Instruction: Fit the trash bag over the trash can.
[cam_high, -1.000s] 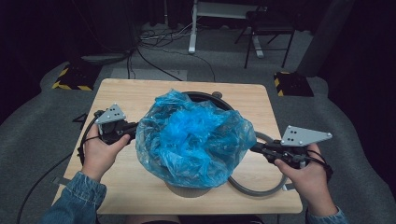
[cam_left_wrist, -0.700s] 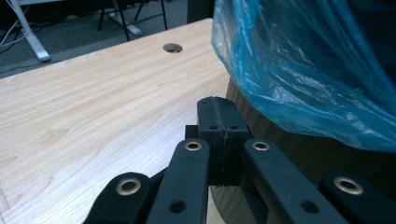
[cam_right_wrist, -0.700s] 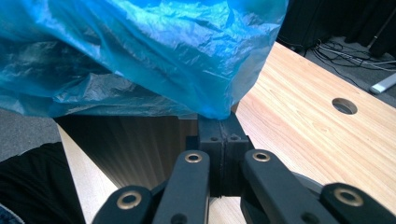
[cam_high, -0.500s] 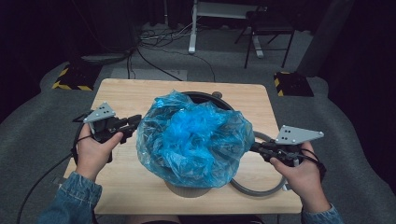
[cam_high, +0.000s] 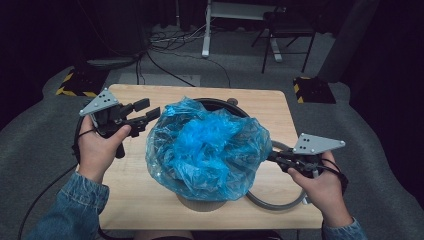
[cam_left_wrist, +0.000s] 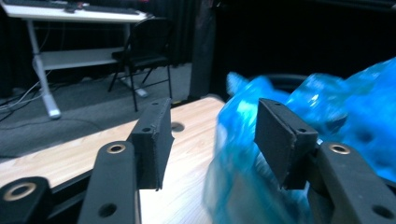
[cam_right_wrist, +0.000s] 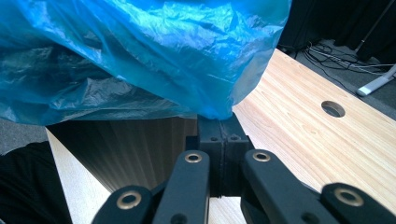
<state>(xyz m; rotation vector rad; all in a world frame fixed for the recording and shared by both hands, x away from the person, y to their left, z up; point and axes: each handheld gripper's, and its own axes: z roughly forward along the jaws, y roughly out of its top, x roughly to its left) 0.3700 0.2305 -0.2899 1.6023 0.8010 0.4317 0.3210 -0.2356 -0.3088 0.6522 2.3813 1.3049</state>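
A crumpled blue plastic bag (cam_high: 207, 147) is draped over a dark round bin (cam_high: 215, 103) in the middle of the wooden table (cam_high: 150, 200). My left gripper (cam_high: 150, 109) is open at the bag's upper left edge. In the left gripper view, the bag (cam_left_wrist: 355, 107) bulges beside and between the spread jaws of that gripper (cam_left_wrist: 212, 135). My right gripper (cam_high: 270, 156) is shut on the bag's right edge. The right gripper view shows its jaws (cam_right_wrist: 219, 126) pinching a fold of the bag (cam_right_wrist: 140, 51) beside the bin's ribbed wall (cam_right_wrist: 126, 144).
A grey ring (cam_high: 272, 202) lies on the table around the bin's right front, under my right hand. The tabletop has a round hole (cam_right_wrist: 334, 108). A desk (cam_high: 240, 10) and a chair (cam_high: 287, 30) stand on the floor beyond the table.
My left gripper has risen and moved toward the far side along the bag's left edge, and its jaws now stand apart. The right gripper has stayed clamped on the bag's right edge.
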